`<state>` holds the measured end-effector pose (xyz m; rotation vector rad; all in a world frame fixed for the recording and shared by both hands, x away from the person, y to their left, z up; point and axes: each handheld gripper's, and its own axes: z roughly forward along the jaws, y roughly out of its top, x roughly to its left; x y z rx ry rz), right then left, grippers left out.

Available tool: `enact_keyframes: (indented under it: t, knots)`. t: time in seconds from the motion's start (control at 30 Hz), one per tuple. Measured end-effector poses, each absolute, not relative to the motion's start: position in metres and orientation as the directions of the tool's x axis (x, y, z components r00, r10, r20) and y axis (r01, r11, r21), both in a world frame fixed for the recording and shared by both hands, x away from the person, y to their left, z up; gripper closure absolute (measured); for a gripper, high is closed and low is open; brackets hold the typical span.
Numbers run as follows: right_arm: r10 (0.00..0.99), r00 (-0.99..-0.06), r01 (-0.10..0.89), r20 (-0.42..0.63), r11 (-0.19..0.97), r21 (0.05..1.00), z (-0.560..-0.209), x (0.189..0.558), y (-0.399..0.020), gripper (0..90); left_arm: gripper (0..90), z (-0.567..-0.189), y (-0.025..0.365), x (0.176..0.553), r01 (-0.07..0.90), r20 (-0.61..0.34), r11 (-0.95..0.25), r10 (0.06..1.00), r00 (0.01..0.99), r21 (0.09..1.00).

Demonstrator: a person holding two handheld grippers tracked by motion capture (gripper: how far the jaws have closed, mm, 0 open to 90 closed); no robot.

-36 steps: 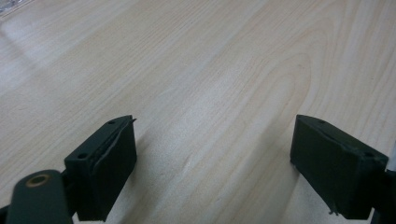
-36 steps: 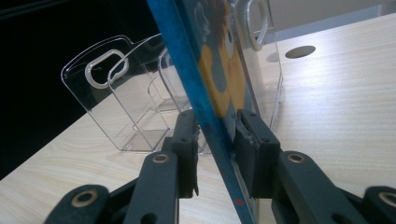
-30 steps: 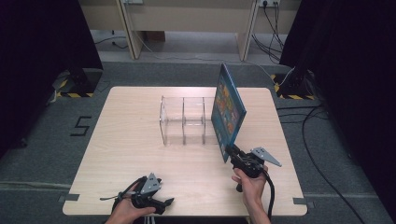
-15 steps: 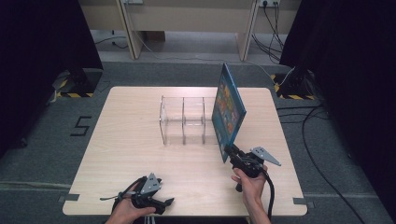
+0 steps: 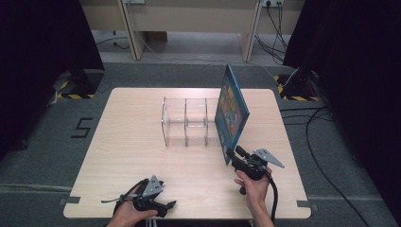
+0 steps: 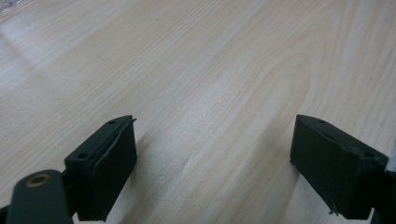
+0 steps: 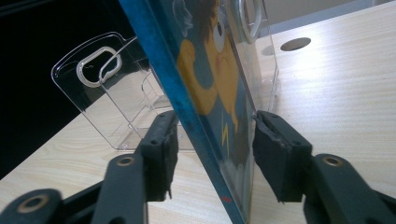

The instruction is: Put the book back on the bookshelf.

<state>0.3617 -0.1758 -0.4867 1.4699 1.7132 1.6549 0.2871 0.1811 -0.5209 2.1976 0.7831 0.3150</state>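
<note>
Right tongs (image 5: 230, 153): at the near right of the counter, pointing away from the person at the lower near corner of the book; jaws have just been opening and now stand apart on either side of the book, a gap showing between each pad and the cover, so the grip is released.
Left tongs (image 5: 171, 204): resting low at the near edge of the counter, lying roughly level and pointing to the right; jaws spread wide over bare wood, nothing between them.
Counter (image 5: 127, 156): pale wood-grain top with rounded corners, carrying the rack and the book near its middle.
Book (image 5: 230, 112): thin, blue-edged, with a bright cartoon cover; stands on its lower edge, tilted, its top leaning toward the right side of the counter; it sits at the right end of the rack, touching or just beside the end wall.
Book in right gripper view (image 7: 205, 88): its blue spine edge runs diagonally between the two black pads, the cover facing the right pad.
Rack (image 5: 185, 122): clear plastic divider stand with upright panels forming open slots, left of the book; both visible slots hold nothing.
Right hand (image 5: 254, 188): wrapped around the tongs' handle from behind, forearm coming up from the bottom edge, cable trailing beside the wrist.
Left hand (image 5: 132, 213): closed over the tongs' body at the counter's near edge, wrist low.
</note>
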Motion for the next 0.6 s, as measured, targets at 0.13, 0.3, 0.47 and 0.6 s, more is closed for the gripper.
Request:
enact_keyframes:
  t: [0.13, 0.3, 0.47, 0.6]
  knots:
    - [0.821, -0.418, 0.431, 0.389, -0.198, 0.880, -0.486, 0.361, -0.175, 39.2, 13.5, -0.521, 0.181, 0.287, 0.435, -0.023, -0.517, 0.625, 0.781, 0.737]
    - [0.840, -0.429, 0.394, 0.333, -0.158, 0.906, -0.484, 0.357, -0.173, 21.8, 13.5, -0.521, 0.181, 0.287, 0.434, -0.023, -0.518, 0.624, 0.781, 0.737]
    - [0.866, -0.437, 0.346, 0.243, -0.088, 0.934, -0.483, 0.350, -0.169, 15.9, 13.5, -0.521, 0.181, 0.287, 0.434, -0.023, -0.518, 0.623, 0.782, 0.737]
    - [0.864, -0.434, 0.349, 0.256, -0.101, 0.932, -0.482, 0.347, -0.169, 15.7, 13.5, -0.521, 0.181, 0.287, 0.434, -0.023, -0.519, 0.622, 0.783, 0.736]
